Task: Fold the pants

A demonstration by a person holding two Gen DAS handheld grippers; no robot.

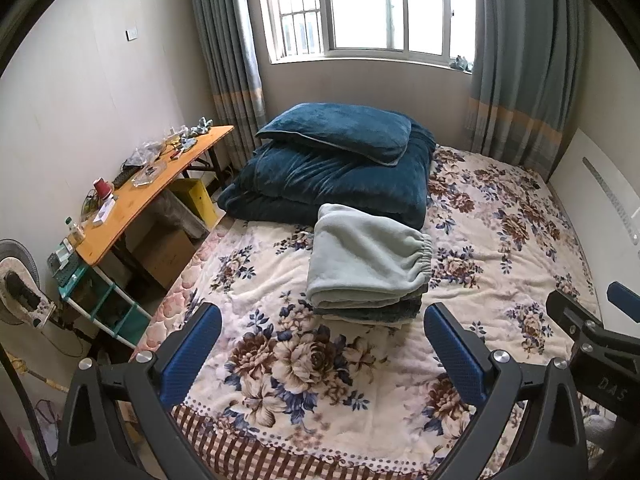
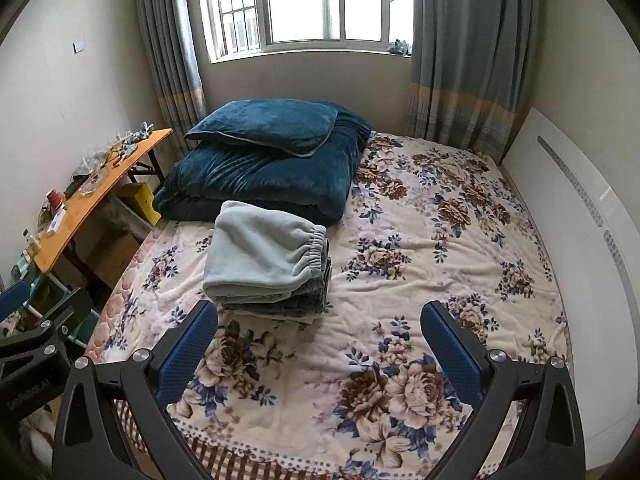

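Folded pale green fleece pants (image 1: 360, 256) with an elastic waistband lie on top of a stack of folded darker garments (image 1: 372, 310) on the floral bedspread (image 1: 304, 360). The stack also shows in the right wrist view (image 2: 264, 256). My left gripper (image 1: 322, 316) is open and empty, held above the bed in front of the stack. My right gripper (image 2: 320, 316) is open and empty, to the right of the stack and nearer the foot of the bed. Each gripper shows at the edge of the other's view.
A dark blue folded quilt (image 1: 332, 184) with a pillow (image 1: 340, 130) on it lies behind the stack. A cluttered wooden table (image 1: 132, 196) and shelf (image 1: 100, 292) stand left of the bed. A white panel (image 2: 580, 240) runs along the right side. Window and curtains are at the back.
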